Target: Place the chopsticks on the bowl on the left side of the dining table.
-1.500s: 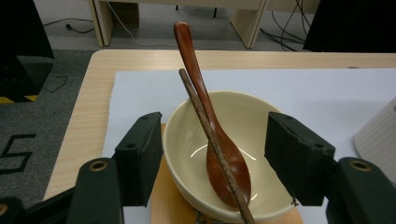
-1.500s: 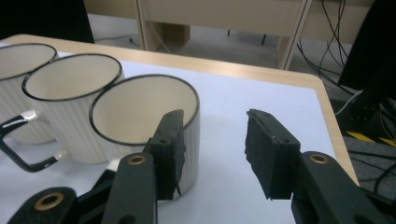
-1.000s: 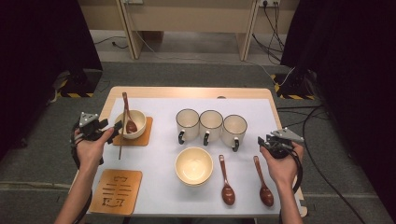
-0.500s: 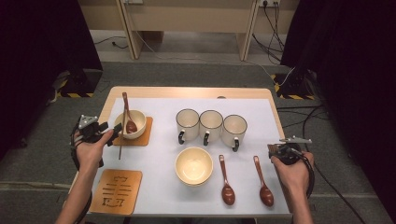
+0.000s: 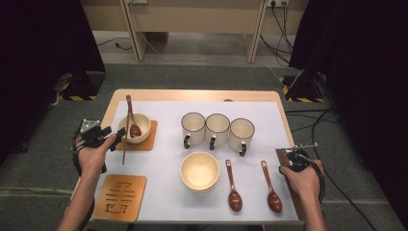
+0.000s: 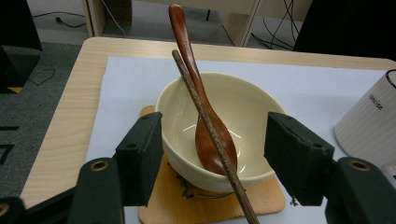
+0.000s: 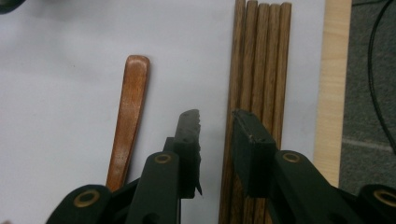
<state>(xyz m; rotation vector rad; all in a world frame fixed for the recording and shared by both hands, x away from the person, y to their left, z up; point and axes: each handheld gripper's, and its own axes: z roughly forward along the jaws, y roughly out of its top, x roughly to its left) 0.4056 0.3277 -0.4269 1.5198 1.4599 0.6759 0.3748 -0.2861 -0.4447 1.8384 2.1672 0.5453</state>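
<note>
My right tool (image 7: 215, 140), jaws just narrowing, straddled the leftmost of the dark wooden chopsticks (image 7: 258, 60) at the worktop's (image 5: 192, 95) four o'clock edge, not yet pinching; I judged one stick should be isolated. My left tool (image 6: 212, 154) stood spread around the cream bowl (image 6: 243, 107).

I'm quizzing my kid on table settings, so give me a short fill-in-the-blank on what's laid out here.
The white mugs standing in a row number ____.
The bowl on the wooden coaster holds a spoon and a ____.
The right tongs hover over a bundle of ____.

Missing words: three; chopstick; chopsticks
</note>
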